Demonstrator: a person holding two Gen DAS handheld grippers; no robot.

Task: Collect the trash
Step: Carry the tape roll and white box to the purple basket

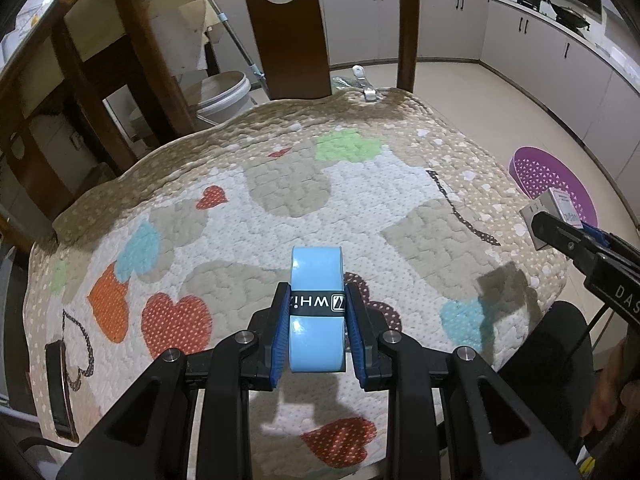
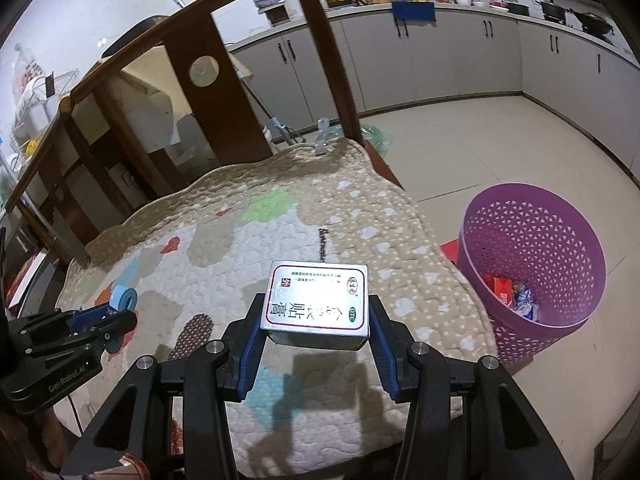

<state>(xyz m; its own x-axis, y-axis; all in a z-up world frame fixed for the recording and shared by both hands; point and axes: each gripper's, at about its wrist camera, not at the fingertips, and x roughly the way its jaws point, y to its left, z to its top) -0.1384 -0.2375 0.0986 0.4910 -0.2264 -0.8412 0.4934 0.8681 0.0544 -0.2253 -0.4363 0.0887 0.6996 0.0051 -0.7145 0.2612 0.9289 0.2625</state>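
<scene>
A left gripper [image 1: 318, 322] is clamping a light-blue roll of grip tape [image 1: 317, 280] between its 2 blue pads, the roll's black band printed with white lettering, lifted just above a quilted heart-print chair cushion [image 1: 248, 216]. In the right wrist view, the right gripper [image 2: 316, 334] is squeezing a silver medicine box [image 2: 318, 300] with red Chinese characters by its 2 sides, holding it over the cushion's near right part. From that view the left gripper [image 2: 108, 320] is showing at 9 o'clock with the blue roll [image 2: 124, 298]. At 3 o'clock of the box, a purple perforated wastebasket [image 2: 536, 240] is standing on the tiled floor just beside the chair, with a red carton [image 2: 498, 286] and crumpled wrappers [image 2: 524, 300] lying inside. Farther off, at 12 o'clock, the chair's dark wooden backrest [image 2: 216, 100] with its round cutout is rising behind the cushion. Beyond it, grey kitchen cabinets [image 2: 440, 60] are lining the far wall, with pans [image 2: 592, 20] sitting on the counter at 1 o'clock.
</scene>
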